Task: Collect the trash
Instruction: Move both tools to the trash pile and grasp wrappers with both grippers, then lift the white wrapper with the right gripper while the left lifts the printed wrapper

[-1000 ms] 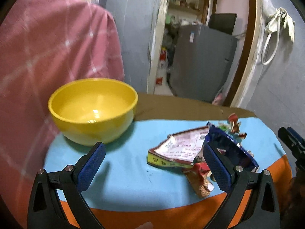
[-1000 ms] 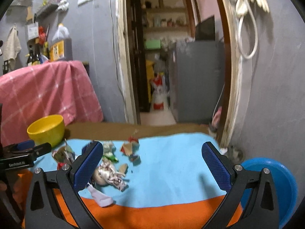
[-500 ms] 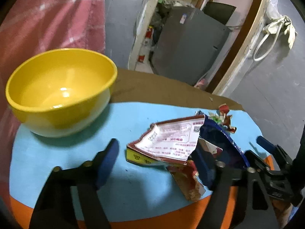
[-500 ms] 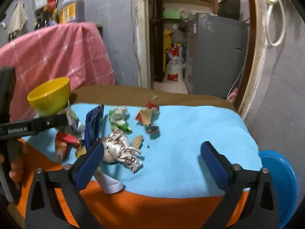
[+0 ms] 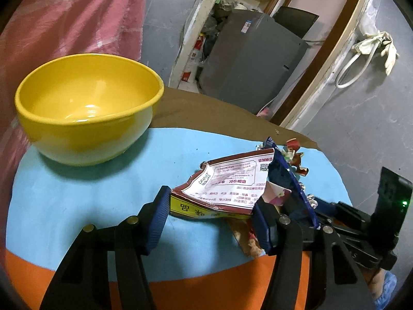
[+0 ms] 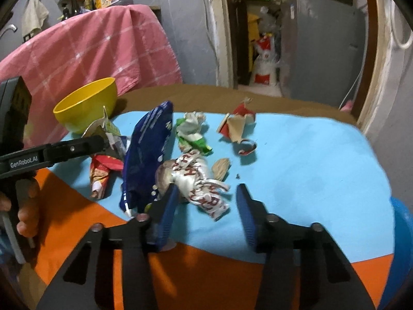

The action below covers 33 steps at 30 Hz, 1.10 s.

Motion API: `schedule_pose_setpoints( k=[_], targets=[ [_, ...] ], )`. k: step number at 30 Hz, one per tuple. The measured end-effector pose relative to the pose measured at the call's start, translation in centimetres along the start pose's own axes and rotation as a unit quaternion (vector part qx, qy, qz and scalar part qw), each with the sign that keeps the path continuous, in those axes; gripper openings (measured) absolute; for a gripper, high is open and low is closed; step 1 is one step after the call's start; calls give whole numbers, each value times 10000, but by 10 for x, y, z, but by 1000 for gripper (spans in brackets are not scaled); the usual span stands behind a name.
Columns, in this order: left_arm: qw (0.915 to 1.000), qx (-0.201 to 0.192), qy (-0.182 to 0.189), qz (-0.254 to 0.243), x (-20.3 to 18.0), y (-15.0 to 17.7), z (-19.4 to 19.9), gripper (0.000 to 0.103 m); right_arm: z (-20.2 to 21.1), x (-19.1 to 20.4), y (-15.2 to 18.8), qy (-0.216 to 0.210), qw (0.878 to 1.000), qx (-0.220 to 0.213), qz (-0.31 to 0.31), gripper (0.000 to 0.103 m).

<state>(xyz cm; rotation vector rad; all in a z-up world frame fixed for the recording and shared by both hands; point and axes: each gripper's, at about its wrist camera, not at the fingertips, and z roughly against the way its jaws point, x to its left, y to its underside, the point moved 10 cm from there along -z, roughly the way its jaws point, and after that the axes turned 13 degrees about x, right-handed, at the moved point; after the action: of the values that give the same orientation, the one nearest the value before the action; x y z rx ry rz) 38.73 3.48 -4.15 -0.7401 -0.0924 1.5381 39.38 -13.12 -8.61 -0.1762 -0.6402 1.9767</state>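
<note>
Left wrist view: left gripper low over the blue cloth, jaws closing around the near edge of the white-and-red wrapper. Left pad touching the wrapper's yellow-striped corner, right pad against its right end; firm pinch or not, cannot tell. Wrapper flat on the cloth, printed side up. Dark blue snack bag standing on edge just right of it, touching it. Small red and green scraps behind that bag. Yellow bowl upright on the cloth's far left, well apart from the trash, nothing visible inside. Orange surface below the cloth edge.

Right wrist view: right gripper also closing, jaws on either side of the crumpled white wrapper with red letters. Left pad at the wrapper's left side, right pad clear of it with a gap; not gripped. That wrapper lying on the blue cloth near its front edge. Dark blue bag upright just left of it. Green-and-white crumple, red-and-tan torn piece and a tan scrap further back on the cloth, apart from each other. Orange-red packet lying left of the blue bag. Yellow bowl at the far left corner. Person's hand on the left gripper's handle at the left edge.
</note>
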Motion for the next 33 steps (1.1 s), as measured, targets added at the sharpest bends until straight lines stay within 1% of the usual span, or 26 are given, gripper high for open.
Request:
schedule_pose_setpoints(
  k=[2,4,7,11,14,16,19,21,24,29,31,33],
  targets=[
    [10000,-89,-21,-14,-3,4,5,54,0,2,2,-63,10000,-20,-27,30],
    [9997,-220,-78,-49,-7,6,9,54,3,4,3,-91,9999,-69,-17,27],
    [9992,-378,-68,-55,-14,11,16,54,9,8,6,-105,9997,-229,8,25],
    [9978,-652,-111,-101,-24,17,28,54,24,11,7,-80,9979,-634,76,23],
    [9953,-943,-108,-192,-36,16,42,54,46,9,7,-124,9932,-1160,39,23],
    [9929,-1153,-94,-290,-51,13,52,54,61,6,5,-142,9886,-1501,-8,23],
    [9901,-1329,-18,-458,-77,7,57,54,89,-5,5,-70,9788,-2045,-91,23],
    [9889,-1363,57,-594,-97,5,56,54,111,-17,6,65,9700,-2425,-184,23],
    [9877,-1344,197,-777,-127,-2,50,54,140,-35,11,281,9576,-2847,-346,23],
    [9851,-1176,479,-1163,-194,-5,27,54,176,-75,27,682,9394,-3275,-755,23],
    [9839,-1061,562,-1325,-218,-2,15,54,185,-93,36,826,9326,-3366,-1004,23],
    [9837,-925,649,-1401,-240,2,3,54,195,-120,48,1007,9248,-3420,-1332,23]
  ],
)
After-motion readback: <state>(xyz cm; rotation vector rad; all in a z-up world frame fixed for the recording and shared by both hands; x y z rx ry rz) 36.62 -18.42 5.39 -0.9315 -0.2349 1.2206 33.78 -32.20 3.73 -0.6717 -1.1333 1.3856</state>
